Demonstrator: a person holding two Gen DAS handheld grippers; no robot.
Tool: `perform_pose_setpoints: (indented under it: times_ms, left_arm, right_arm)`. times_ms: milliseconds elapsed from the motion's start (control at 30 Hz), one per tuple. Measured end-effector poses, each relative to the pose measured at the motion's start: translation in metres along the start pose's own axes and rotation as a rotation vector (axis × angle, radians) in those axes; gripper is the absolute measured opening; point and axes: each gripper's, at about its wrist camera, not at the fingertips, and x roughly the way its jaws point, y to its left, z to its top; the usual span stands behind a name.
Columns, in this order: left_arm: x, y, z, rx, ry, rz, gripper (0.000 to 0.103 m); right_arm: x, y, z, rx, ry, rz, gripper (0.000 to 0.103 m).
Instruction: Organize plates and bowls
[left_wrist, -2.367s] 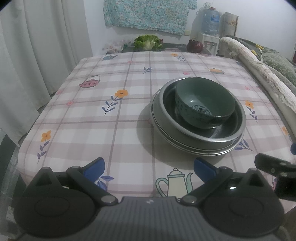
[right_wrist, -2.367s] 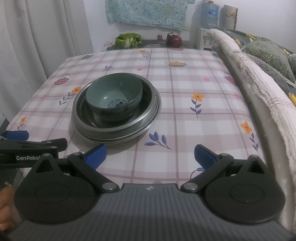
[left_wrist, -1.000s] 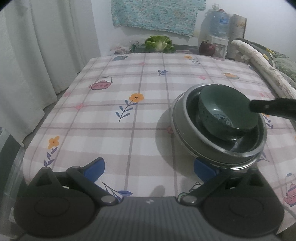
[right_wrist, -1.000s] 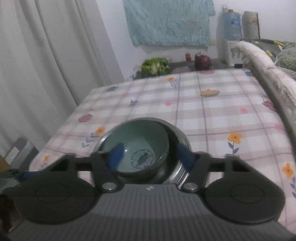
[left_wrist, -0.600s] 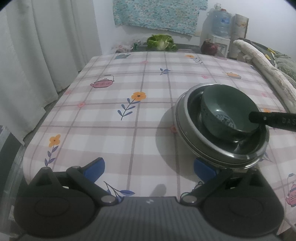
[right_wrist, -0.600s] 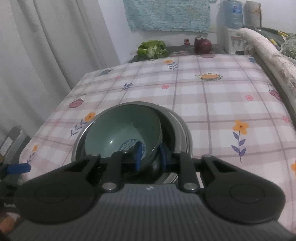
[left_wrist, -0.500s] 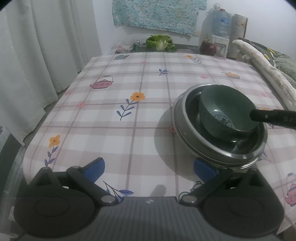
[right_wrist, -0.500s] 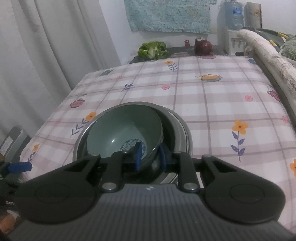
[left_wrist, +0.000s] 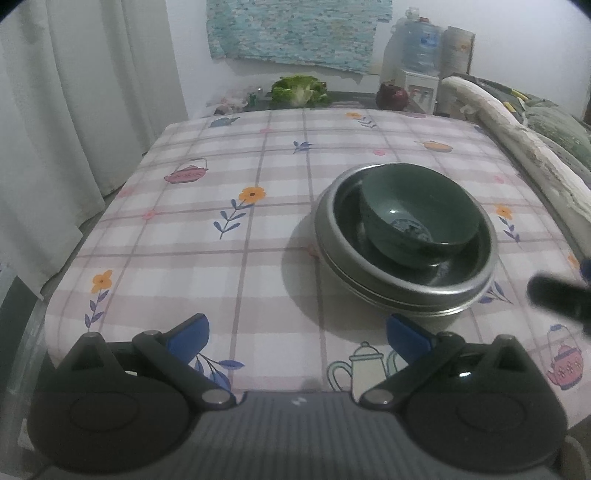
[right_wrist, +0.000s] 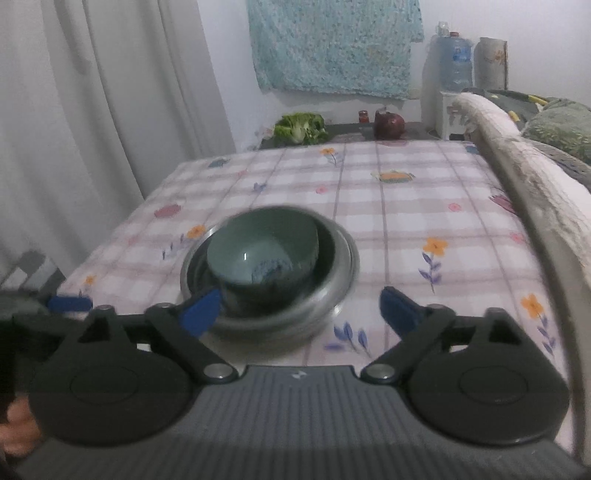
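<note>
One stack of tableware, centre-right on the tabletop (left_wrist: 258, 221), which is covered by a checked cloth printed with flowers and teapots. Contents: a dark green ceramic bowl (left_wrist: 419, 218) with a blue motif in its base, sitting upright inside a metal dish (left_wrist: 332, 236); under that dish a second metal rim shows, so at least two metal pieces appear nested, though the exact count cannot be told. Left gripper (left_wrist: 297, 330): fingers spread wide, holding nothing, poised above the near edge of the tabletop, just short of the stack. Right gripper (right_wrist: 299, 308): fingers likewise wide apart and empty, low in front of the stack, its left fingertip overlapping the metal dish in view; contact cannot be confirmed through the motion blur. Background, not task items: leafy greens (left_wrist: 299, 90), a dark red teapot (right_wrist: 388, 125), a water bottle (right_wrist: 452, 64), curtains (left_wrist: 74, 110). Progress, as judged: bowl and dishes are gathered into one nested pile; no loose crockery is visible elsewhere, so the organizing looks largely done, unless the pile is to be relocated.
</note>
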Motion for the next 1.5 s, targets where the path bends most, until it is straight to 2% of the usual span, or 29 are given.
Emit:
perform_pose_setpoints:
  times_ms: [167,300,700,900,1500]
  left_arm:
    - [-0.007,-0.005,-0.003,0.015,-0.007,0.002,0.103]
    - [-0.01,-0.006,-0.004,0.016,-0.012,0.009,0.103]
    - [-0.007,-0.011,-0.001,-0.001,0.008,0.04,0.103]
    - [-0.007,-0.015,-0.004,0.01,0.015,0.037,0.103]
    - [-0.008,-0.01,-0.006,0.006,0.014,0.036,0.103]
  right_arm:
    - [-0.001,0.007,-0.016,0.01,0.059,-0.057,0.102]
    - [-0.001,0.007,-0.019,0.033,0.069,-0.088,0.102]
    - [0.004,0.007,-0.017,0.021,0.093,-0.086,0.102]
    - [0.005,0.002,-0.015,0.04,0.098,-0.123,0.102]
    - [0.003,0.013,-0.015,0.025,0.107,-0.119,0.102]
